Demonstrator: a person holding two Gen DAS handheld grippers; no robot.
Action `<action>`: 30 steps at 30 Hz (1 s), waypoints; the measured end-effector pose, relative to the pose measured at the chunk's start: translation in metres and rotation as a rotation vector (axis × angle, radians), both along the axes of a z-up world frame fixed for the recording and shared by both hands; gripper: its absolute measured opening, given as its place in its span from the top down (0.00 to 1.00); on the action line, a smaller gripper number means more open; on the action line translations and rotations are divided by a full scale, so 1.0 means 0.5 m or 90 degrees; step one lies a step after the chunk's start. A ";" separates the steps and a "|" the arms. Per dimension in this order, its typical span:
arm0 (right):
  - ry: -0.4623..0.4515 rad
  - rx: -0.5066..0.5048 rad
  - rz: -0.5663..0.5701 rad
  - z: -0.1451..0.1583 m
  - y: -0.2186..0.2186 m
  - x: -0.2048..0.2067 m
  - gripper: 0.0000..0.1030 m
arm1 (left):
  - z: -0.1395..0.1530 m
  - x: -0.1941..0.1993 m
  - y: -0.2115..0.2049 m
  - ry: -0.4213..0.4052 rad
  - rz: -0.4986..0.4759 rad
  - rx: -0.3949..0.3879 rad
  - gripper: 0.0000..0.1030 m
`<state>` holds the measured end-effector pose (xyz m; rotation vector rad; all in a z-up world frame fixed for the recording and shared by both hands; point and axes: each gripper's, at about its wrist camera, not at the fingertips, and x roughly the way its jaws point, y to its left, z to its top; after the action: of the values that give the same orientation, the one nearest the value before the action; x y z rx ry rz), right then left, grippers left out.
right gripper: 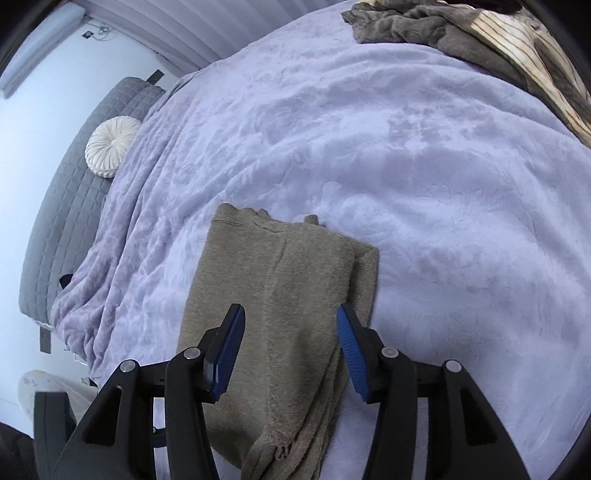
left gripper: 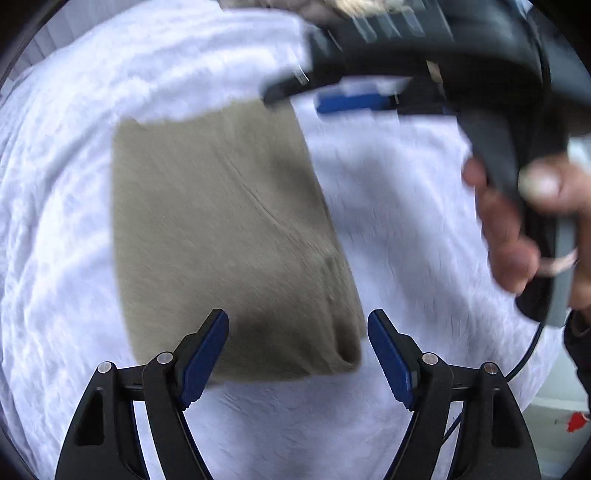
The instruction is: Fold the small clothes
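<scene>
A folded khaki garment [right gripper: 273, 295] lies flat on a bed's pale blanket [right gripper: 424, 184]; the left claw [left gripper: 298, 354] and right claw [right gripper: 290, 350] hover over its near edge, both released, grasping nothing; more clothes [right gripper: 461, 33] heaped at the far side.

We count one folded towel [right gripper: 273, 295], one blanket [right gripper: 424, 184], one round cushion [right gripper: 109, 146], one clothes pile [right gripper: 461, 33], two hand-held grippers [left gripper: 298, 354] [right gripper: 290, 350].
</scene>
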<state>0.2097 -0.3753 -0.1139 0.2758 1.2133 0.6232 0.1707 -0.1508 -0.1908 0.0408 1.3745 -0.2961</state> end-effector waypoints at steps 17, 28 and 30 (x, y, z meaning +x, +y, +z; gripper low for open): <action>-0.016 -0.075 0.016 -0.048 0.020 -0.017 0.46 | -0.087 0.141 0.177 -0.017 0.091 0.031 0.24; 0.025 -0.170 0.043 -0.114 0.127 0.018 0.36 | -0.175 0.265 0.224 0.066 0.148 0.079 0.12; -0.002 -0.118 0.089 -0.066 0.134 -0.033 0.36 | -0.136 0.236 0.230 0.043 0.125 0.068 0.12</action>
<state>0.1931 -0.3083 -0.1469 0.0338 1.2853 0.6263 0.2885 -0.0355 -0.2590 -0.0155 1.4489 -0.0597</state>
